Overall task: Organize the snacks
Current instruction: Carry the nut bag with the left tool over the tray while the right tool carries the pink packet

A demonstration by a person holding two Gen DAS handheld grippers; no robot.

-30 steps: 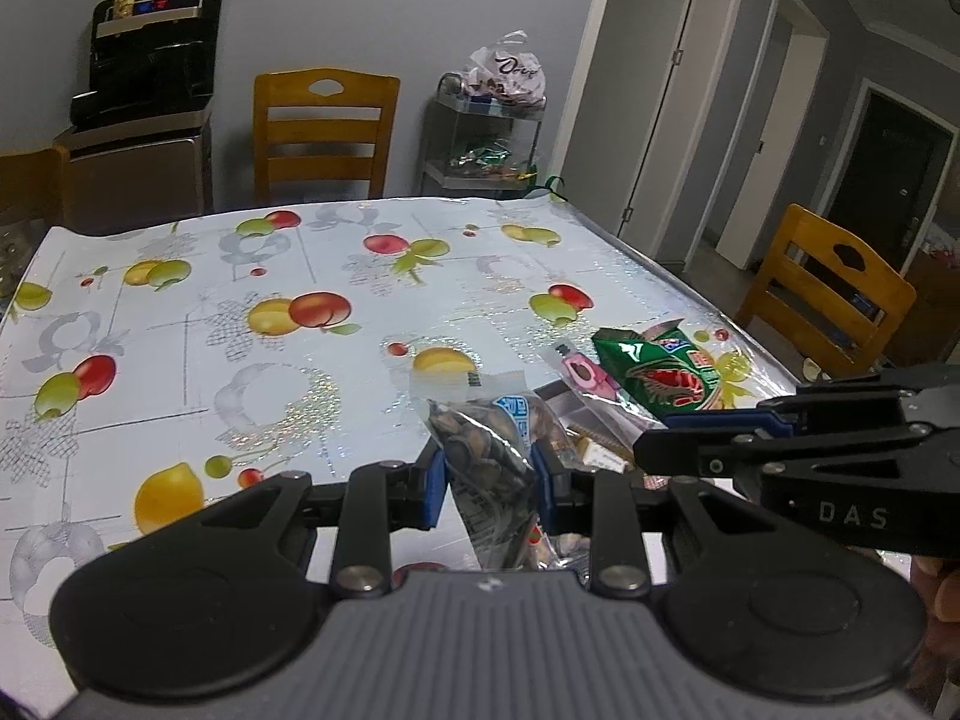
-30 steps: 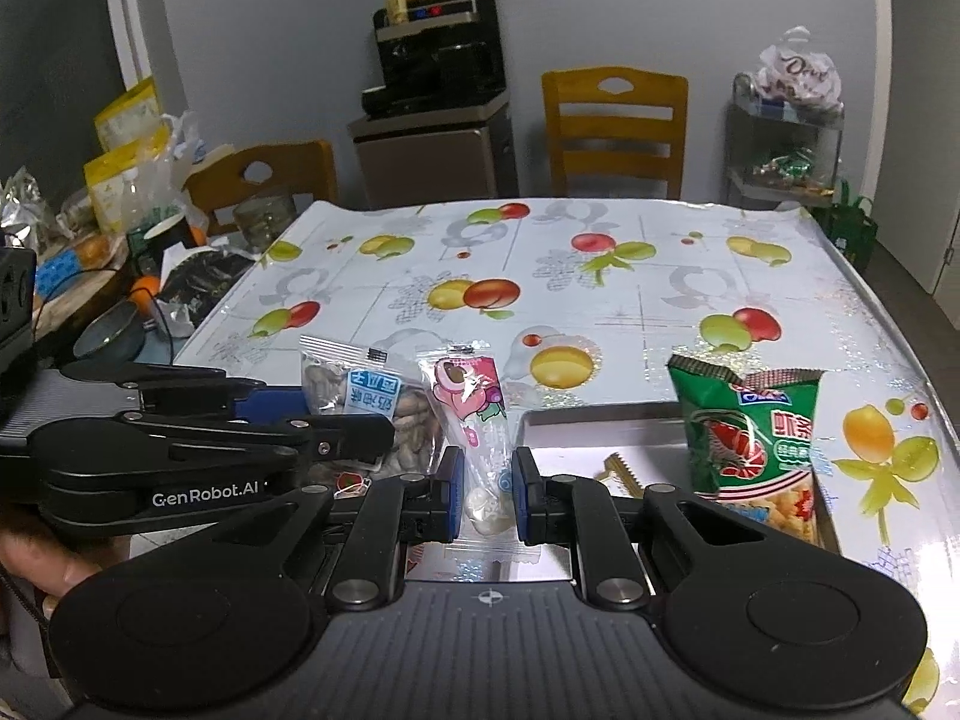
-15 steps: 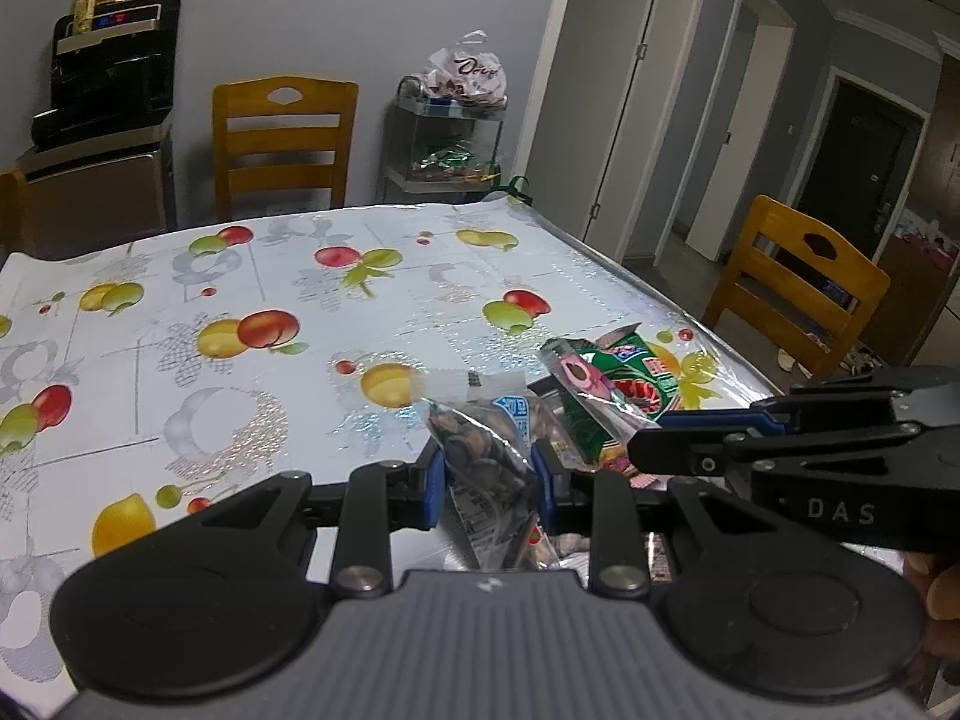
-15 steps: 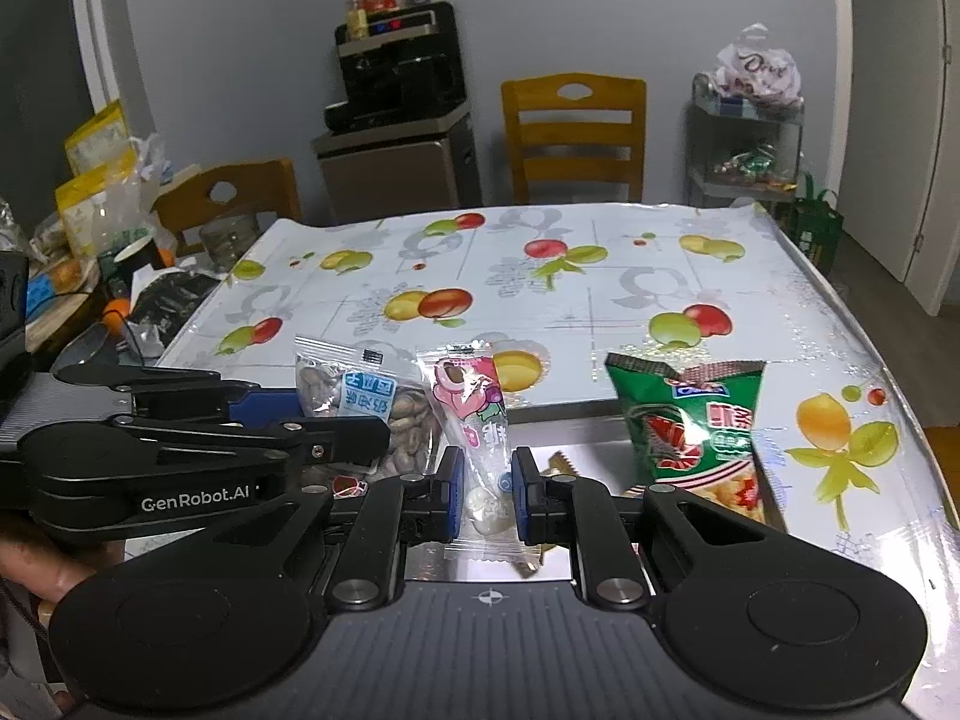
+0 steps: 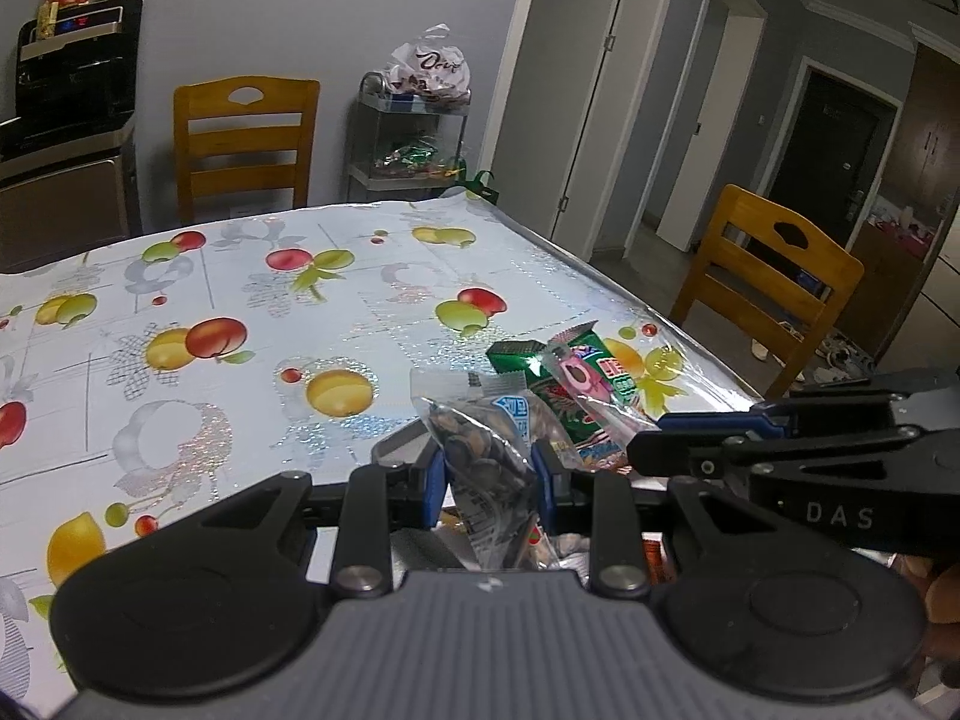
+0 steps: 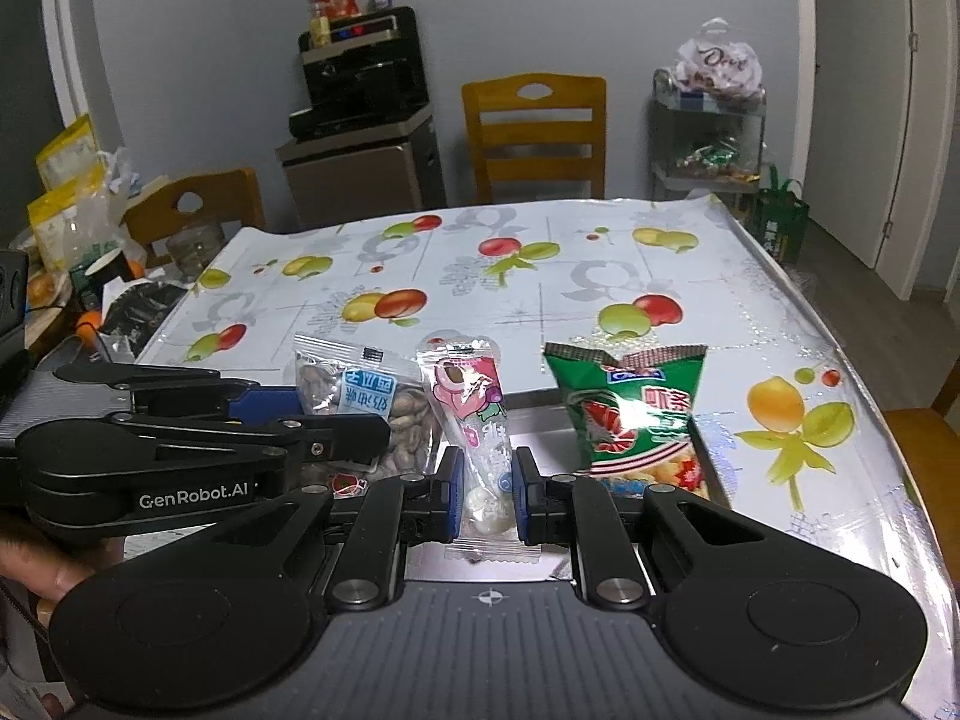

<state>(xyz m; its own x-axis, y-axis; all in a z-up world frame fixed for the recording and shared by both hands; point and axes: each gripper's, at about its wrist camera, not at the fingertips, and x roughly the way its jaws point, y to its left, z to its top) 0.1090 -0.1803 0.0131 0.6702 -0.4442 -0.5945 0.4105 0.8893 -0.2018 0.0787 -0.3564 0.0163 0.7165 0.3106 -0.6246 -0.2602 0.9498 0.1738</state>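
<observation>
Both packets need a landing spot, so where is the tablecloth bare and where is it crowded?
Bare: the fruit-print tablecloth from the green snack bag back to the far chair, and its left half beyond the seed packet. Crowded: the near edge around the metal tray, where both packets are held.

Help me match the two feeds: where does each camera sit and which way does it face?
Left wrist: on the left claw, facing across the table; it grips the seed packet; right claw enters from the right.
Right wrist: on the right claw, gripping the pink candy packet; a thumb shows.
Shared: both packets, green snack bag.
</observation>
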